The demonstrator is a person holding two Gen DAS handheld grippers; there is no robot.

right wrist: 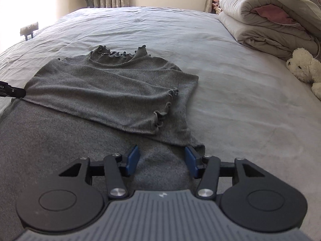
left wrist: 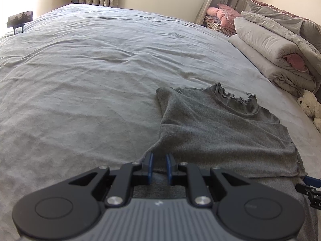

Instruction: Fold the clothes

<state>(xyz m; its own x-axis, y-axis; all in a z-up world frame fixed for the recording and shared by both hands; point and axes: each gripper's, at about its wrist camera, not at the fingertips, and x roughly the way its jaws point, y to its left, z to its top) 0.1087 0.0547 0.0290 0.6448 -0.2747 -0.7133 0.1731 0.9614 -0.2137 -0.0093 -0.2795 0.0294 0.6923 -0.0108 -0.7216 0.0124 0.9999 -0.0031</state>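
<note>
The grey top lies on the bed, both sleeves already folded in. The left gripper pinches its lower edge; the right gripper stands half open and holds nothing. The lengthwise folds remain.

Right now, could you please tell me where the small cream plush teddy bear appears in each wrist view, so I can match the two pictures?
Left wrist view: the small cream plush teddy bear lies at the far right edge, below the folded grey quilt.
Right wrist view: the bear lies at the right edge, again just below the quilt.
Shared landmark: the ruffled collar of the grey knit top.
</note>
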